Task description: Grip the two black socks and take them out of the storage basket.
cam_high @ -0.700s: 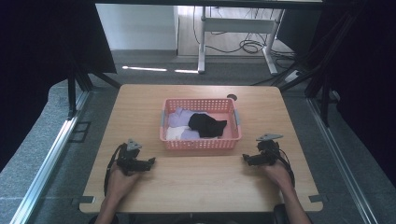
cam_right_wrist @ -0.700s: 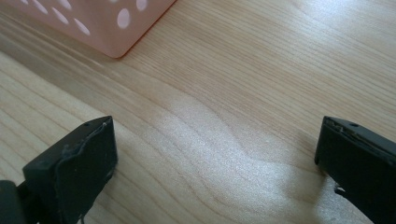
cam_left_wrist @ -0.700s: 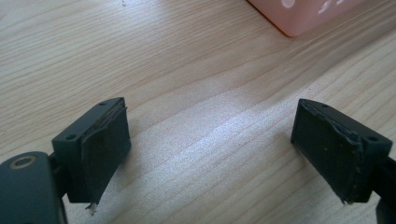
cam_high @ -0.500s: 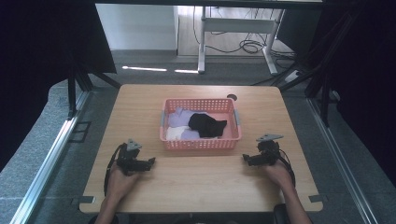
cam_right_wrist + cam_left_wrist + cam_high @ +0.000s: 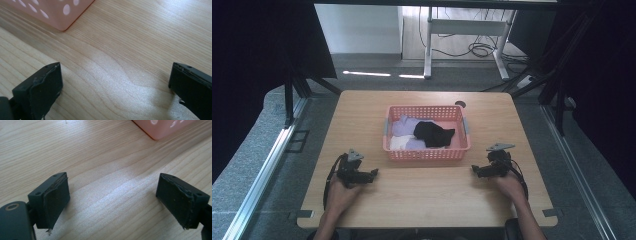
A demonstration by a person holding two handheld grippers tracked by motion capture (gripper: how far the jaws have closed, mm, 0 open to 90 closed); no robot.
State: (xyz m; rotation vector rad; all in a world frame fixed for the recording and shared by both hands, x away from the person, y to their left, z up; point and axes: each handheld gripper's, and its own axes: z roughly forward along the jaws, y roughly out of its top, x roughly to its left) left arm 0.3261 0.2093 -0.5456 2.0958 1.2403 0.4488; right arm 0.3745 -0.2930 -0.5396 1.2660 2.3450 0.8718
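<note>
Unmoved since the earlier frames: both hands, parked low on the wooden worktop point(image 5: 427, 195). Pink basket point(image 5: 427, 154) mid-worktop between them, holding black cloth point(image 5: 433, 133) beside pale cloths point(image 5: 404, 135). Left gripper point(image 5: 373, 173) and right gripper point(image 5: 474, 171) pointing inward toward each other, well apart, fingers point(image 5: 53, 200) released, spread wide over bare wood.

The left gripper point(image 5: 112, 202) gapes over bare wooden table point(image 5: 100, 157), apparently a pink basket point(image 5: 162, 127) corner beyond.
</note>
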